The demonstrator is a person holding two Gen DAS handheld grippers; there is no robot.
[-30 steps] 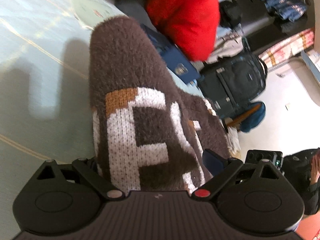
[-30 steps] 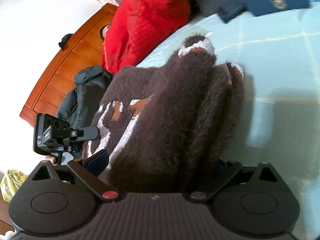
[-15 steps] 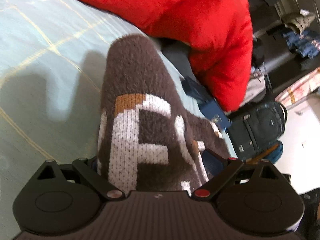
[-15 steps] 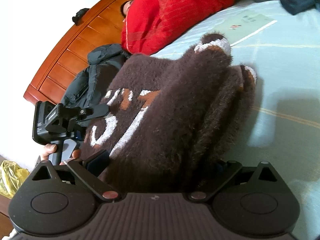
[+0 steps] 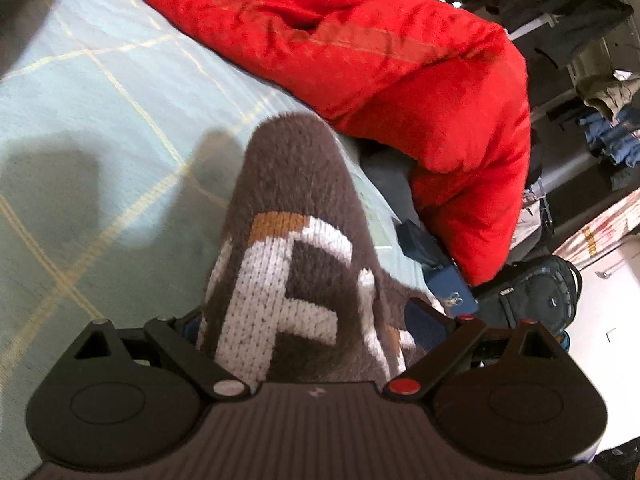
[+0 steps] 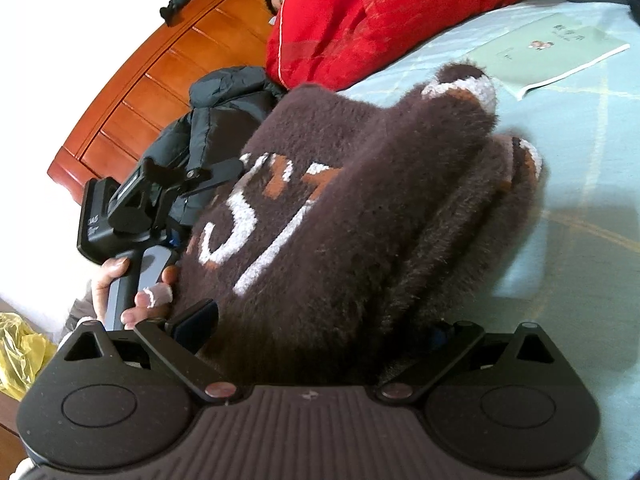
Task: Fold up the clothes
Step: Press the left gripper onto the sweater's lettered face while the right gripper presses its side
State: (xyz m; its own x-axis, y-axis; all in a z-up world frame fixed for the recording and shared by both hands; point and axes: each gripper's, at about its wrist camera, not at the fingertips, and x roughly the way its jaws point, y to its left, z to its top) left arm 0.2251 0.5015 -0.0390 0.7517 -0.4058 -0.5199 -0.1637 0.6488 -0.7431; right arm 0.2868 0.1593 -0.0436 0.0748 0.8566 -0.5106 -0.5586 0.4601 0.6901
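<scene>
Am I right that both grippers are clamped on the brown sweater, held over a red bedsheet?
Not quite: the bedsheet is pale blue with yellow lines, as the left wrist view shows. The red thing is a quilt behind. Both grippers do clamp the brown sweater.

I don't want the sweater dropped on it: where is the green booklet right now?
In the right wrist view, the green booklet lies flat on the bed at upper right, just beyond the brown sweater, near the red quilt.
</scene>
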